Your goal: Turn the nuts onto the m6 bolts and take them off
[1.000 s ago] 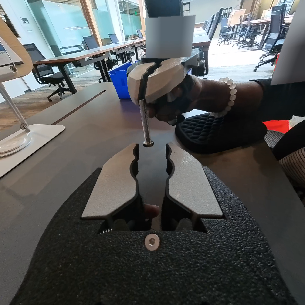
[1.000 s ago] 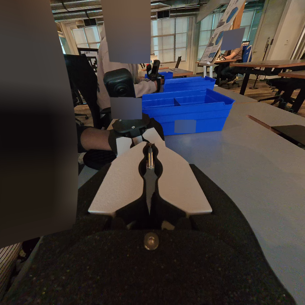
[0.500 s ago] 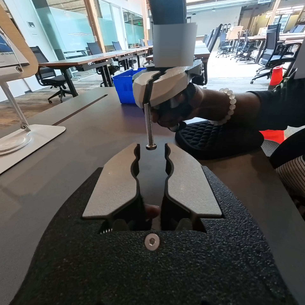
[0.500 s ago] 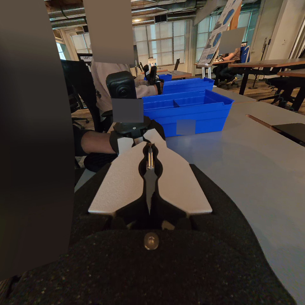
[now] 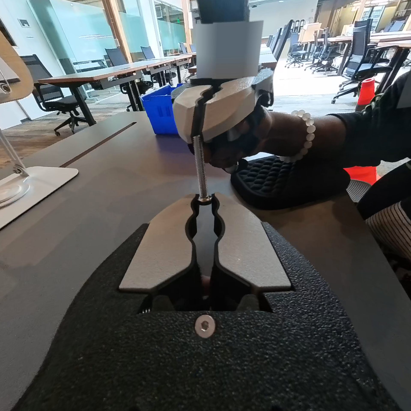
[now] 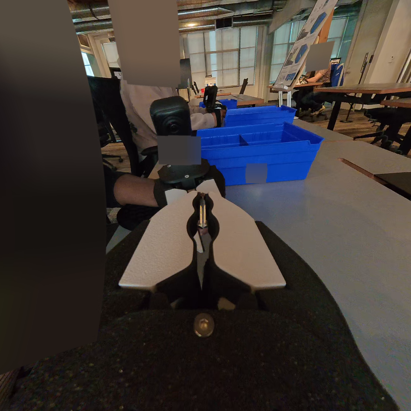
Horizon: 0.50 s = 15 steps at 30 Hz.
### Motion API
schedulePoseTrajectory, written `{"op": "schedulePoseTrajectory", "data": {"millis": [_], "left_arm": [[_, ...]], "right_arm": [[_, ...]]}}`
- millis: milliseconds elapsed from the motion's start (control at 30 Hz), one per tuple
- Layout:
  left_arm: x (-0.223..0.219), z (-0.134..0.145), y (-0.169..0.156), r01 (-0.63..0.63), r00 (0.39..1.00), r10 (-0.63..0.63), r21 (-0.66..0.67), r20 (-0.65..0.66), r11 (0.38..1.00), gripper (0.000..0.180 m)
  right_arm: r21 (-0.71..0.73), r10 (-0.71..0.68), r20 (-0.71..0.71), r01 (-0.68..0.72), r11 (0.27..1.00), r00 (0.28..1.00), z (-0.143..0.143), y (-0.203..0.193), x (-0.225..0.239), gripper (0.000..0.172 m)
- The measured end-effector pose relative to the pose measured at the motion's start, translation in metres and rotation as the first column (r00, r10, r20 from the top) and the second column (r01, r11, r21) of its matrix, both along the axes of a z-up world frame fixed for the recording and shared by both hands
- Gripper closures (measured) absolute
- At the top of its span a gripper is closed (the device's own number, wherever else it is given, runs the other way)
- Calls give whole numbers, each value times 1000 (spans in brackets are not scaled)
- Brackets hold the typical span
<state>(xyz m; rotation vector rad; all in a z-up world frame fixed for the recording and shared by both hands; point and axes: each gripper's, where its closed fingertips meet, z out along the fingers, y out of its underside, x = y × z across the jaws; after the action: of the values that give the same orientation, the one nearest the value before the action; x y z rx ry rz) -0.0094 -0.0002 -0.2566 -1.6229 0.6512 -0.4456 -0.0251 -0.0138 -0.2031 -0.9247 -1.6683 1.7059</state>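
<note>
Pinching a bolt at both ends above the surface.
Left view: the left tongs close their tips on the nut at the bolt's lower end, while the right tongs clamp its top. Right view: the right tongs press on the bolt, a nut near its end; a blue bin sits behind.
</note>
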Motion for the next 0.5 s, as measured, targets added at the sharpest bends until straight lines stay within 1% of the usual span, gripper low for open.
{"op": "schedulePoseTrajectory", "data": {"millis": [300,467,500], "left_arm": [[1,-3,-1,7,1000,-7,-33,-8,999,171],[2,-3,-2,10,1000,-10,-26,-25,1000,172],[2,-3,-2,11,1000,-11,-27,-22,1000,172]], "right_arm": [[23,2,4,-2,1000,1000,-2,-2,0,169],[28,17,3,-17,999,1000,-2,-3,2,168],[21,20,1,-20,1000,1000,-2,-2,2,161]]}}
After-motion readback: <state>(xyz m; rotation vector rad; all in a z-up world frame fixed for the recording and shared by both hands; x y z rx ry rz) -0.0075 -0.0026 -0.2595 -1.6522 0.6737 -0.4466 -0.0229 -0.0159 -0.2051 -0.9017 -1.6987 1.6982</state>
